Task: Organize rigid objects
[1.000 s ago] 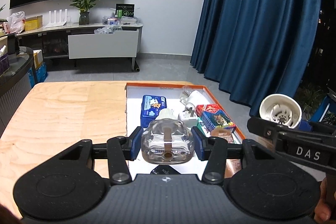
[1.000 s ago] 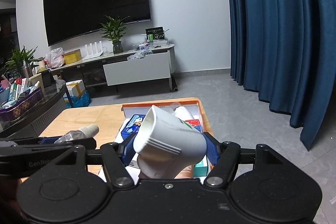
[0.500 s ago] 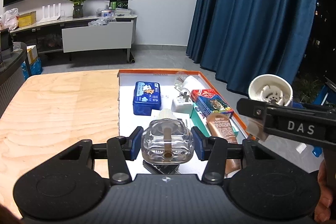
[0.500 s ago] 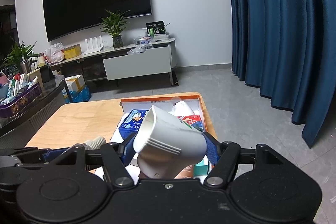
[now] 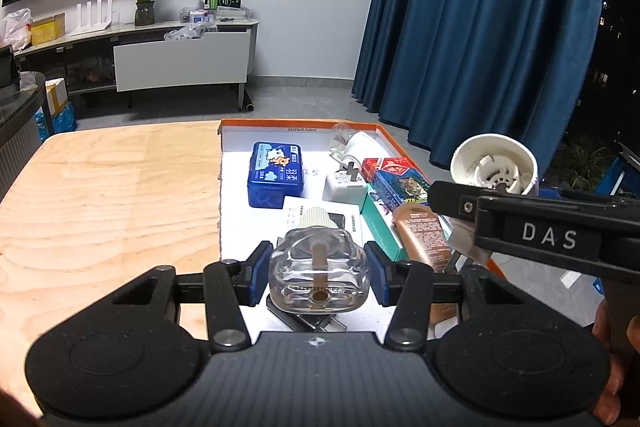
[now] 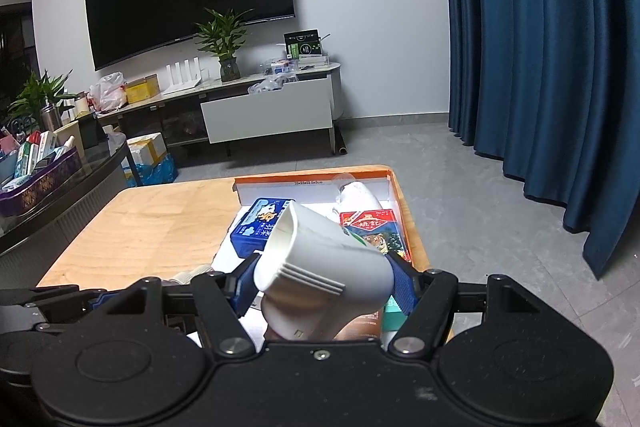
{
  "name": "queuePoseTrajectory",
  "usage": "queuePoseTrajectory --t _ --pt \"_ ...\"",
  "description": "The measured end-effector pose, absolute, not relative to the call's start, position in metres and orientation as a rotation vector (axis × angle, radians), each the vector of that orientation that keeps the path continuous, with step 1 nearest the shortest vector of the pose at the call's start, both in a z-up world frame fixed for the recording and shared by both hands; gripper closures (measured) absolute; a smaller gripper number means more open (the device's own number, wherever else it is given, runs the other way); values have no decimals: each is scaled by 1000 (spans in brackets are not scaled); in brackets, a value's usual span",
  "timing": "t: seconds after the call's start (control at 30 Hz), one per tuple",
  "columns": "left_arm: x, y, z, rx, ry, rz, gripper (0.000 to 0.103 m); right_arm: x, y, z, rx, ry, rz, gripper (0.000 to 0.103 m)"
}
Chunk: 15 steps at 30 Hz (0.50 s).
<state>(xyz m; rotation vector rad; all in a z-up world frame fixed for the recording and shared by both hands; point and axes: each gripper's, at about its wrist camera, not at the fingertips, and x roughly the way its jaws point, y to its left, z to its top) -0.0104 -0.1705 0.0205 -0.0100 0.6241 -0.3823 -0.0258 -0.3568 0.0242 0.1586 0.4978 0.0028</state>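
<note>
My left gripper (image 5: 318, 277) is shut on a clear glass bottle (image 5: 318, 269) with a ribbed white cap, held over the near end of the orange-rimmed white tray (image 5: 236, 163). My right gripper (image 6: 322, 285) is shut on a white plastic vaporizer housing (image 6: 320, 269), hollow end tilted up to the left. The housing also shows in the left wrist view (image 5: 493, 165), to the right of the tray, above its right rim. In the tray lie a blue tin (image 5: 276, 173), a white plug adapter (image 5: 344, 187), a red and blue box (image 5: 394, 179) and a brown tube (image 5: 424, 233).
The tray sits on the right part of a wooden table (image 5: 108, 187). A white bottle (image 5: 362, 145) lies at the tray's far end. Blue curtains (image 5: 480, 27) hang to the right. A TV cabinet (image 5: 180, 63) stands behind the table.
Both grippers have moved forward and lower over the tray, so the tray's contents look nearer. Both keep their hold.
</note>
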Motion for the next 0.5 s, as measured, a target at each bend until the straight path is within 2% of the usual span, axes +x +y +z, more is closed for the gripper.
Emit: queuePoseTrajectory --t 0.5 --pt "-11 -169 24 -18 620 -370 53 -31 -353 30 150 483 2 24"
